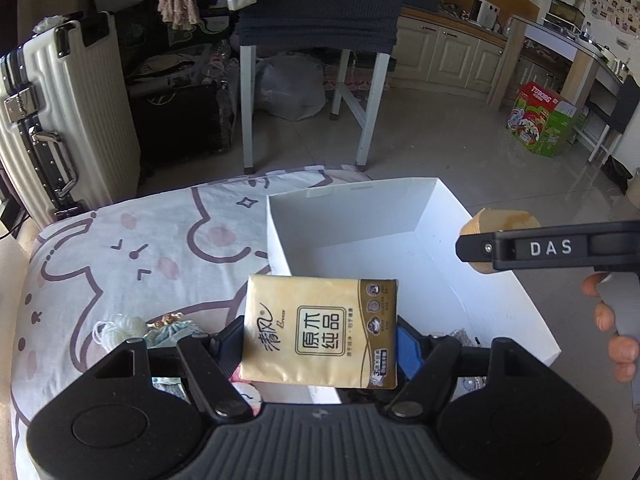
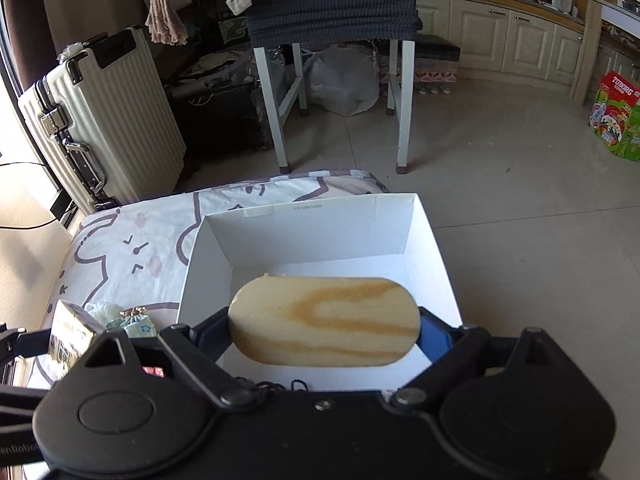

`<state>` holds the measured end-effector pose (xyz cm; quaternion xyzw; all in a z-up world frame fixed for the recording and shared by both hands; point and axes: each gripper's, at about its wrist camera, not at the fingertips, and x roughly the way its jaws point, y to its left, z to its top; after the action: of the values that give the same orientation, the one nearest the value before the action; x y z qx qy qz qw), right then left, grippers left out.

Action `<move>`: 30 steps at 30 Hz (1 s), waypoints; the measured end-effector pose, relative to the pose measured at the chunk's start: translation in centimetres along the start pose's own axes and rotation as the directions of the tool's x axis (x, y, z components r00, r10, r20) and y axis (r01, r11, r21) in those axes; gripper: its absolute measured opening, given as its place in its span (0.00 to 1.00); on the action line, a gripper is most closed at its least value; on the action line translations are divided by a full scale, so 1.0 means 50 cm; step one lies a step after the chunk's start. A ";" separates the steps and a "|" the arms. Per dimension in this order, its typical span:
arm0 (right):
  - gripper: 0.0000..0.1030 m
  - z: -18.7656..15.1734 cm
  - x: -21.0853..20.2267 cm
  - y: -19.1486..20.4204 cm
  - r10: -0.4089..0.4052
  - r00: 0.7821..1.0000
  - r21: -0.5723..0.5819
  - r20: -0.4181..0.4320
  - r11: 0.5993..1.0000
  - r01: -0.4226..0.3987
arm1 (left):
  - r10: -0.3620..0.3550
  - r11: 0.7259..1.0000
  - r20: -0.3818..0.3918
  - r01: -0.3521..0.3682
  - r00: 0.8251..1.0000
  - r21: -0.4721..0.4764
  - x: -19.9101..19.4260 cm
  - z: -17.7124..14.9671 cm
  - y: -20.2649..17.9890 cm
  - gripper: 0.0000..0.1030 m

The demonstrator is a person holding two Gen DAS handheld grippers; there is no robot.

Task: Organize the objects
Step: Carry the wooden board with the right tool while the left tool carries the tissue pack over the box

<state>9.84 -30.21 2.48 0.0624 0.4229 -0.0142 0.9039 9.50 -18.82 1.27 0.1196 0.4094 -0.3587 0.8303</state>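
My left gripper (image 1: 320, 344) is shut on a golden tissue pack (image 1: 322, 330) and holds it above the near left wall of the open white box (image 1: 348, 212). My right gripper (image 2: 324, 328) is shut on an oval wooden block (image 2: 324, 322) and holds it over the inside of the white box (image 2: 312, 216). The block (image 1: 500, 226) and the right gripper (image 1: 472, 246) show at the right of the left wrist view, above the box. The tissue pack (image 2: 72, 330) shows at the left of the right wrist view.
The box rests on a bed with a cartoon-print sheet (image 1: 132, 248). A white yarn bundle (image 1: 118, 328) and a small floral item (image 1: 168, 330) lie on the sheet left of the box. Dark small items (image 2: 276, 384) lie at the box's near edge. A suitcase (image 1: 60, 120) and chair (image 1: 312, 80) stand beyond.
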 end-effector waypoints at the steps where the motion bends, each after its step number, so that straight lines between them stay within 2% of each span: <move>1: 0.91 0.001 0.005 -0.009 -0.002 1.000 0.006 -0.007 1.000 0.002 | -0.006 1.000 -0.006 0.006 1.000 0.006 0.007 0.000 -0.011 0.72; 8: 0.91 0.002 0.059 -0.048 -0.010 0.997 0.057 -0.079 0.998 0.014 | -0.077 0.997 -0.071 0.079 0.995 0.025 0.064 -0.009 -0.079 0.72; 11: 0.91 0.003 0.086 -0.057 -0.006 0.994 0.075 -0.110 0.997 0.014 | -0.113 0.993 -0.123 0.115 0.986 0.013 0.101 -0.016 -0.102 0.72; 16: 0.91 -0.004 0.136 -0.062 -0.007 0.984 0.093 -0.180 0.995 0.024 | -0.149 0.988 -0.209 0.140 0.967 -0.057 0.159 -0.030 -0.137 0.72; 21: 0.91 -0.010 0.170 -0.070 0.001 0.974 0.078 -0.227 0.997 0.018 | -0.170 0.983 -0.253 0.144 0.952 -0.118 0.196 -0.047 -0.158 0.72; 25: 0.91 -0.011 0.194 -0.086 -0.002 0.966 0.098 -0.257 0.995 0.028 | -0.192 0.971 -0.274 0.142 0.942 -0.193 0.223 -0.060 -0.158 0.72; 27: 0.91 -0.011 0.204 -0.090 -0.001 0.964 0.102 -0.264 0.994 0.029 | -0.209 0.962 -0.297 0.142 0.932 -0.231 0.240 -0.065 -0.155 0.72; 30: 0.91 -0.008 0.214 -0.089 -0.003 0.965 0.102 -0.261 0.994 0.031 | -0.213 0.958 -0.322 0.132 0.923 -0.256 0.264 -0.071 -0.155 0.72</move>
<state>16.07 -34.29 -6.43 0.1077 0.5373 -0.0358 0.8357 7.41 -29.19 -10.36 0.0475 0.5964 -0.3544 0.7186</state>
